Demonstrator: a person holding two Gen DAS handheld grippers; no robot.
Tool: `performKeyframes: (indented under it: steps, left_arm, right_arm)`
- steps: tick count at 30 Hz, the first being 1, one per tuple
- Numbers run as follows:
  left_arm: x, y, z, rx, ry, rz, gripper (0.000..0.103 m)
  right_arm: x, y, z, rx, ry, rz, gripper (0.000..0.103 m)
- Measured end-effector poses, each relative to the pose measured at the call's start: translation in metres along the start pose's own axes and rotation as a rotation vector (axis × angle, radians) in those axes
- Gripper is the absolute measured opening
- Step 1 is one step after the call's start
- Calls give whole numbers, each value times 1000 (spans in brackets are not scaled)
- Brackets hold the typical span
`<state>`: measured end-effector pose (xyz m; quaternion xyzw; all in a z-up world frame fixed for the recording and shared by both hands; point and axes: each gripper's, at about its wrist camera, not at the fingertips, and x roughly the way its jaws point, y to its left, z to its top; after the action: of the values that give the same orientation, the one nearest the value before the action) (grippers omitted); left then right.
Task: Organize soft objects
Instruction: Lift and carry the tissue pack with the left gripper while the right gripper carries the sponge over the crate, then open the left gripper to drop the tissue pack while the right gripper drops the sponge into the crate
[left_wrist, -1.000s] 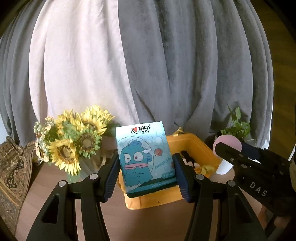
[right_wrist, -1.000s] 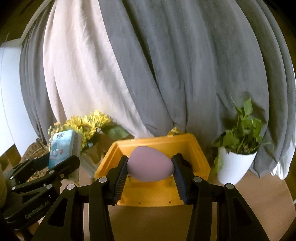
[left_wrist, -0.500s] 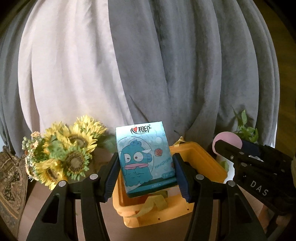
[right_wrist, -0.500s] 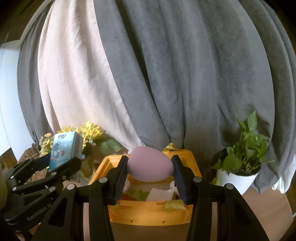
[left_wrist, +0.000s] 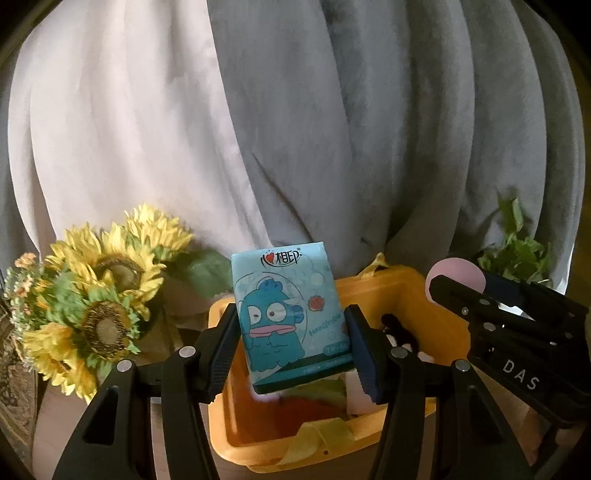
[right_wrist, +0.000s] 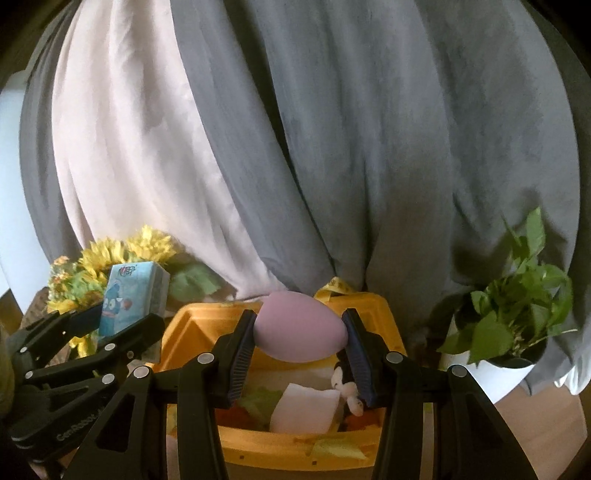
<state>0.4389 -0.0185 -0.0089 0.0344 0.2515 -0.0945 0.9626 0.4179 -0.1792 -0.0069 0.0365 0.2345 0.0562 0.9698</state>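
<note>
My left gripper is shut on a blue tissue pack with a cartoon fish, held above the left part of the yellow bin. My right gripper is shut on a pink egg-shaped sponge, held over the yellow bin. The bin holds a white sponge block, a small black-and-white plush, green and orange soft items and a yellow strap. The right gripper with the pink sponge shows at right in the left wrist view. The tissue pack shows at left in the right wrist view.
A sunflower bouquet stands left of the bin. A potted green plant in a white pot stands to its right. Grey and white curtains hang close behind. The bin rests on a wooden surface.
Both grippers have moved forward and higher over the bin with their objects still held. The bin's inside and its contents have come into view.
</note>
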Motion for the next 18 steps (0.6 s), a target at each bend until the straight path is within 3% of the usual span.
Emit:
performKeyframes:
  steps: [18]
  left_arm:
    - [81, 3, -13, 27, 193, -39, 57]
  right_arm:
    - [81, -2, -23, 5, 174, 2, 49]
